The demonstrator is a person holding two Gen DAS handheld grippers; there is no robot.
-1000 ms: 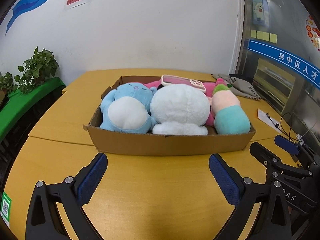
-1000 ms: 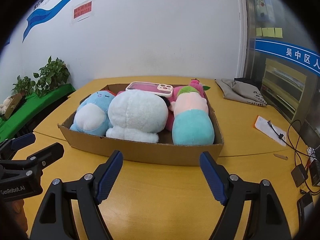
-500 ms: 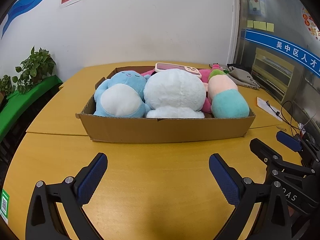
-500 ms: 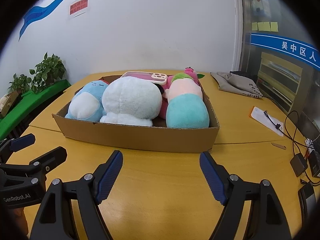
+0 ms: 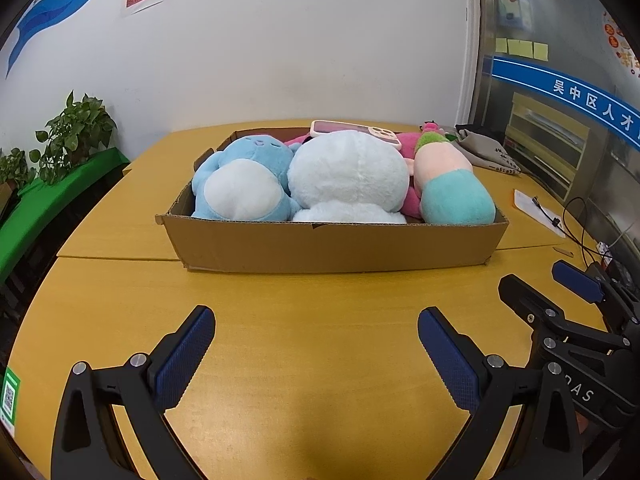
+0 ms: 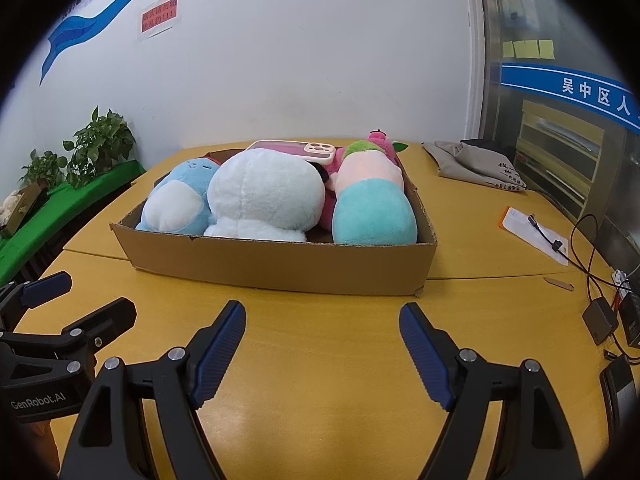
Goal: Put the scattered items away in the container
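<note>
A shallow cardboard box stands on the yellow table. Packed inside are a blue plush, a white plush, and a pink-and-teal plush, with a darker pink plush partly hidden behind them. A pink-cased phone lies on top at the back. My left gripper stands open over bare table, short of the box. My right gripper is open too, with nothing between its fingers, and shows at the right edge of the left wrist view.
A grey cloth bag lies at the table's back right. A paper slip with a cable, a charger and other black devices sit along the right edge. Potted plants stand on a green ledge at the left.
Both grippers have sunk lower and a little back from the box, so I see it more from the side. Nothing in the box has moved; both stay open.
</note>
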